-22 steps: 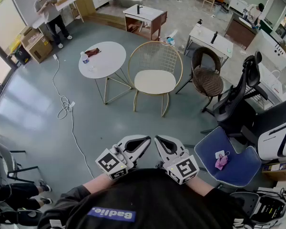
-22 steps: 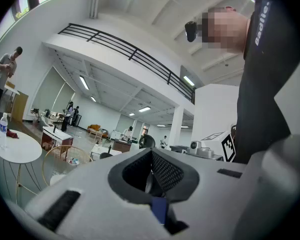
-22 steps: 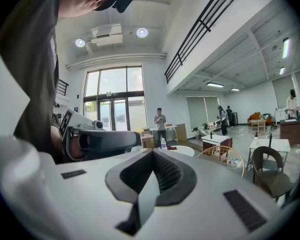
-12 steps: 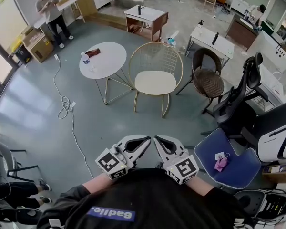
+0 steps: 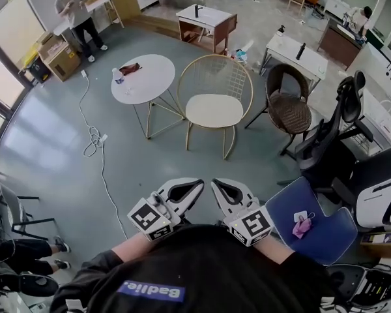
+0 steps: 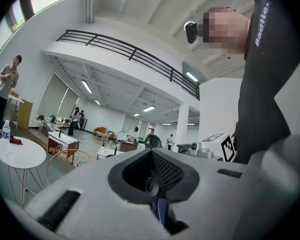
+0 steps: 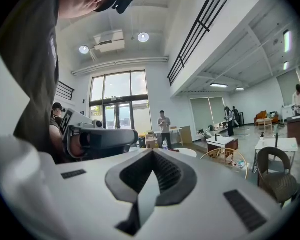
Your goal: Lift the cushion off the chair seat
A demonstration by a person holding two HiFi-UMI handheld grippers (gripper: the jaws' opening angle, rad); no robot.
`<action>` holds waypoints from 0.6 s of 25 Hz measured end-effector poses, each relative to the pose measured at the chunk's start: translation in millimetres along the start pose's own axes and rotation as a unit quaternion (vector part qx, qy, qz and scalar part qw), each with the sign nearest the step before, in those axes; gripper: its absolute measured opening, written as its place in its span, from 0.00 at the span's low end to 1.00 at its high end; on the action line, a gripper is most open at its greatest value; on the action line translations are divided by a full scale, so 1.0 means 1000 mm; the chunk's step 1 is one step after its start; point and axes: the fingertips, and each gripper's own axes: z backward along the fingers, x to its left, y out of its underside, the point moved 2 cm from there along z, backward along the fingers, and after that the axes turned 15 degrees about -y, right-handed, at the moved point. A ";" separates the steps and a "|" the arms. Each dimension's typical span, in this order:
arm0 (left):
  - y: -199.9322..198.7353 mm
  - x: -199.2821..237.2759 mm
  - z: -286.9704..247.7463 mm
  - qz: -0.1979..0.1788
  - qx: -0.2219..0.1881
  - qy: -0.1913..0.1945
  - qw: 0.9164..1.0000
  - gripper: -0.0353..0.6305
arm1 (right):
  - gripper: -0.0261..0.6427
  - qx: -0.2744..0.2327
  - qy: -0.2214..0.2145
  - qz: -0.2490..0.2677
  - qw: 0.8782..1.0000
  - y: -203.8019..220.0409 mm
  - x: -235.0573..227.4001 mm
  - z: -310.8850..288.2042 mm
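Note:
A cream cushion (image 5: 212,110) lies on the seat of a gold wire chair (image 5: 215,75) in the middle of the room, well ahead of me. My left gripper (image 5: 197,188) and right gripper (image 5: 217,189) are held close to my chest, side by side, far from the chair. Both point level and forward. In the left gripper view the left gripper (image 6: 151,153) is shut with nothing between its jaws. The right gripper (image 7: 152,155) is also shut and empty. The chair's wire back (image 7: 225,156) shows small beyond the right jaws.
A round white table (image 5: 146,83) with a bottle (image 5: 116,77) stands left of the chair. A brown wicker chair (image 5: 289,113) and a black office chair (image 5: 332,135) stand to its right. A blue seat (image 5: 319,230) carrying a pink cloth (image 5: 302,225) is near my right. A cable (image 5: 94,139) trails over the floor.
The head view has shifted slightly, so the room sits a little lower in the picture. Both grippers stay shut and close to my body.

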 end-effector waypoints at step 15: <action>-0.006 0.081 -0.058 0.007 -0.014 -0.001 1.000 0.07 | 0.07 0.020 0.016 -0.009 1.000 0.005 -0.082 -0.045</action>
